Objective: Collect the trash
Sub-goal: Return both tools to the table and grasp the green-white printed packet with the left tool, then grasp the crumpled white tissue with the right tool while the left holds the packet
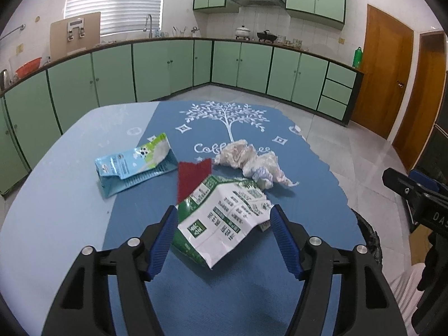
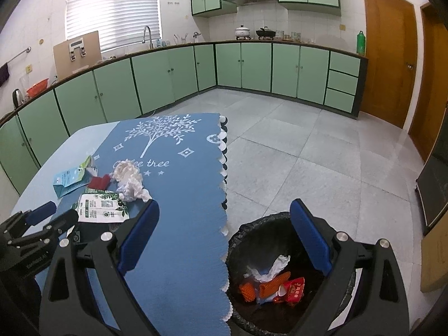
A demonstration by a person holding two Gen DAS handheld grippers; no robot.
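Blue table (image 1: 56,190) under a darker blue cloth (image 1: 173,128) printed with a white tree. Behind, green base cabinets (image 1: 156,67), a sink tap (image 1: 149,23) below a shuttered window (image 1: 114,0), pots (image 1: 243,32) on the stove. Wooden door (image 1: 380,67) at right, green bottle (image 1: 357,57) beside it.

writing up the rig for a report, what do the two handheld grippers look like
Both are alike: the left gripper and the right gripper have matte black angular frames with cut-out openings, silver round bolt heads at the pivots, and two long fingers faced with ribbed blue pads. Seen from the other camera, each body carries small white lettering, too partial to read. No cables or sleeves show.
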